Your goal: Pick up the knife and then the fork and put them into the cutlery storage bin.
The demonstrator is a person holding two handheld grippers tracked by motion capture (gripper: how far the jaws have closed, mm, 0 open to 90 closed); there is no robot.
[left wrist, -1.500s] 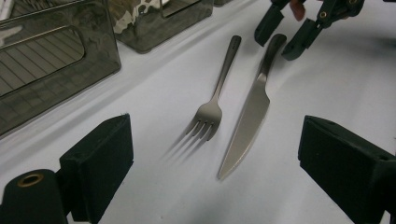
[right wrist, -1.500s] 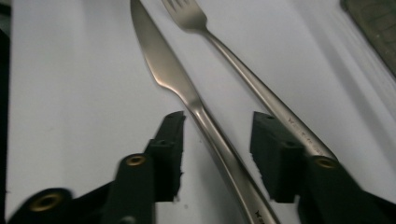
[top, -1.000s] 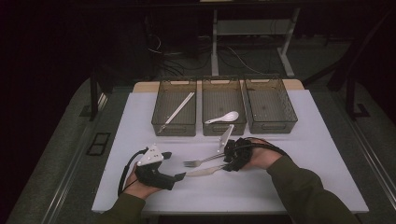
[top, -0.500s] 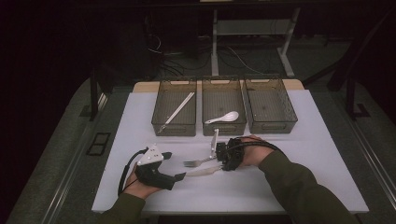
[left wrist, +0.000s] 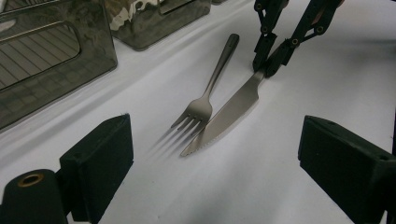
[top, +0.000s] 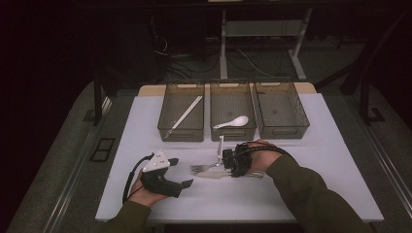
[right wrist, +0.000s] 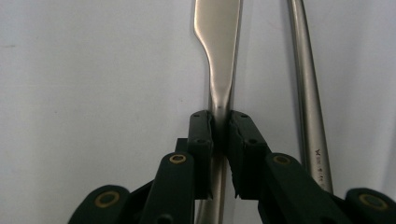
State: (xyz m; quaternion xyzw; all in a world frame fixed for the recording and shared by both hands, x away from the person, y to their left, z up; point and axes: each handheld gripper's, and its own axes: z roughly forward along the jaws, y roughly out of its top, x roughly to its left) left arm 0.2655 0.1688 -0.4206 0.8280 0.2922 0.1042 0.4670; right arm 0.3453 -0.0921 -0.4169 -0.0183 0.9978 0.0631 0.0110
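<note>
A steel knife (left wrist: 229, 112) and a steel fork (left wrist: 212, 88) lie side by side on the white table (top: 301, 194), the fork's tines beside the blade. My right gripper (right wrist: 219, 126) points down at the knife (right wrist: 217, 56). Its jaws have just been closing, and the pads now press on the narrow neck of the handle. The fork's handle (right wrist: 308, 93) lies just to one side of them. From above, the right gripper (top: 224, 162) sits over the knife (top: 214, 175). My left gripper (top: 180, 172) rests open on the table, facing the cutlery, with nothing between its jaws (left wrist: 219, 154).
Three dark mesh bins stand in a row at the back. The left bin (top: 167, 124) holds chopsticks (top: 187, 112), the middle bin (top: 233, 133) a white spoon (top: 234, 122), and the right bin (top: 282, 131) nothing that I can see. The table's front edge runs just below both hands.
The right gripper has shifted slightly left and its jaws have narrowed onto the knife's handle. The left hand and gripper have not moved.
</note>
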